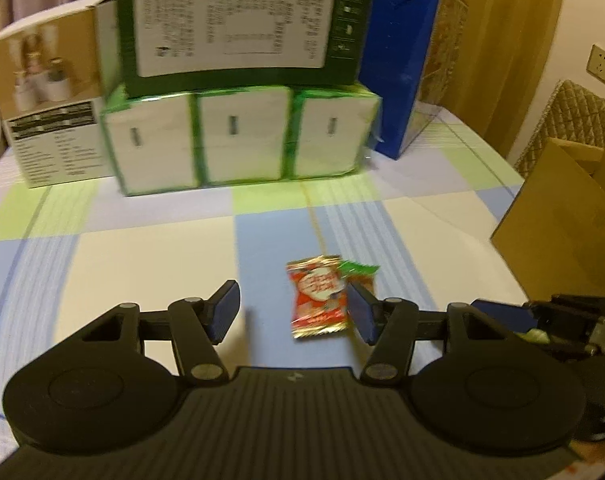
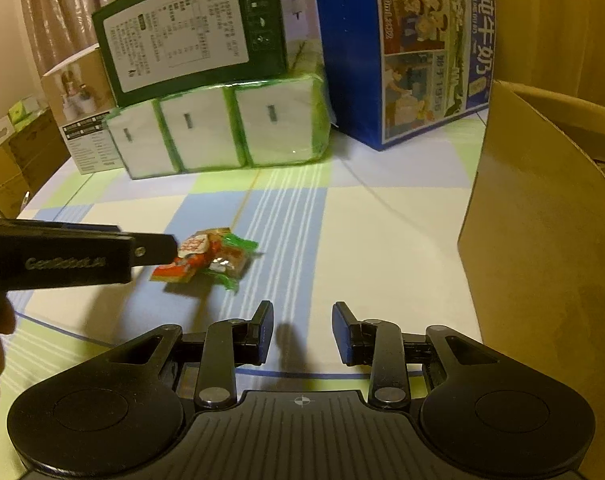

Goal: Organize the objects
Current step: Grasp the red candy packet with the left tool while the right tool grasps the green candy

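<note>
**Left gripper lined up on the snack packets, nothing grabbed yet**

Left gripper point(image 1: 293, 312) sits wide open and low over the checked tablecloth point(image 1: 150, 256), holding nothing. Right gripper point(image 2: 302, 330) is also open and empty, hanging back near the brown cardboard box point(image 2: 542, 264), which looks like the drop-off spot.

Big stuff first: the blue milk carton case point(image 2: 402, 60) carries Chinese print reading 纯牛奶. The dark green box point(image 1: 242, 20) has a white label, too blurry to read, and sits on the green-wrapped tissue pack point(image 1: 242, 140).

The red snack packet point(image 1: 319, 298) lies between the left jaws, hugging the right-hand finger, with a green-topped packet point(image 1: 360, 274) touching it behind. Probably best to shift slightly right so red is centred, drop flat, and close slowly, or both packets get pinched together.
</note>
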